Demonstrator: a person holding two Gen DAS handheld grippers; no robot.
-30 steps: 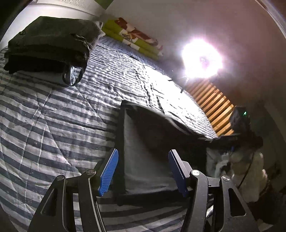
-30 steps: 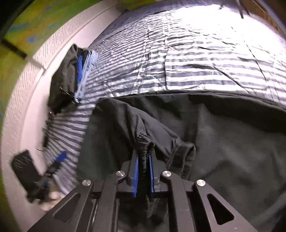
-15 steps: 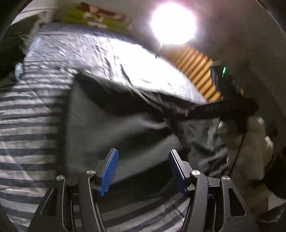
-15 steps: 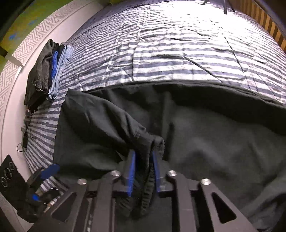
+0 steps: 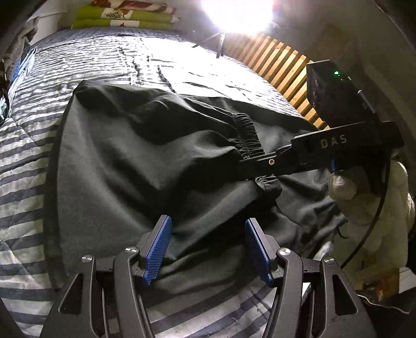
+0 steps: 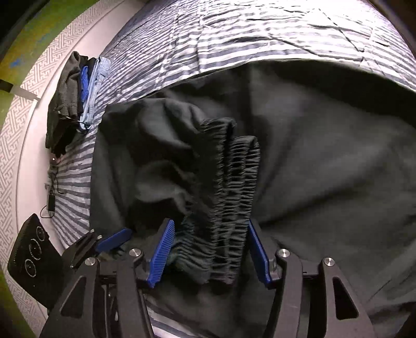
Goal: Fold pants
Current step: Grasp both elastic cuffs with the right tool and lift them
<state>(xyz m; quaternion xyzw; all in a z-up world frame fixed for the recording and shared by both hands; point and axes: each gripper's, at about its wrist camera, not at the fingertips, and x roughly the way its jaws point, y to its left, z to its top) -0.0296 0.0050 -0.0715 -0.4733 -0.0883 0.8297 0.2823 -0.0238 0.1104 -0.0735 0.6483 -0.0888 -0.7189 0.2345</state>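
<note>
Dark pants (image 5: pixel 135 156) lie folded over on the striped bedspread (image 5: pixel 26 145). Their gathered elastic waistband (image 6: pixel 228 187) rests bunched between the blue pads of my right gripper (image 6: pixel 208 249). That gripper's jaws are opening and the pads stand off the cloth. In the left wrist view the right gripper (image 5: pixel 249 166) reaches in from the right onto the waistband (image 5: pixel 247 135), carried by a hand in a pale glove (image 5: pixel 340 187). My left gripper (image 5: pixel 208 249) hovers open over the near edge of the pants, with cloth below it and nothing pinched. It also shows as the left gripper (image 6: pixel 104 244) at the lower left of the right wrist view.
A stack of folded clothes (image 6: pixel 70 104) sits by the white wall at the bed's edge. Folded green bedding (image 5: pixel 124 18) lies at the far end under a bright lamp (image 5: pixel 236 10). Wooden slats (image 5: pixel 286 67) border the far right side. A small corded device (image 6: pixel 50 200) lies near the stack.
My right gripper, earlier shut on the waistband, has spread its jaws and sunk toward the bed. My left gripper swung over the pants toward the right gripper, still open.
</note>
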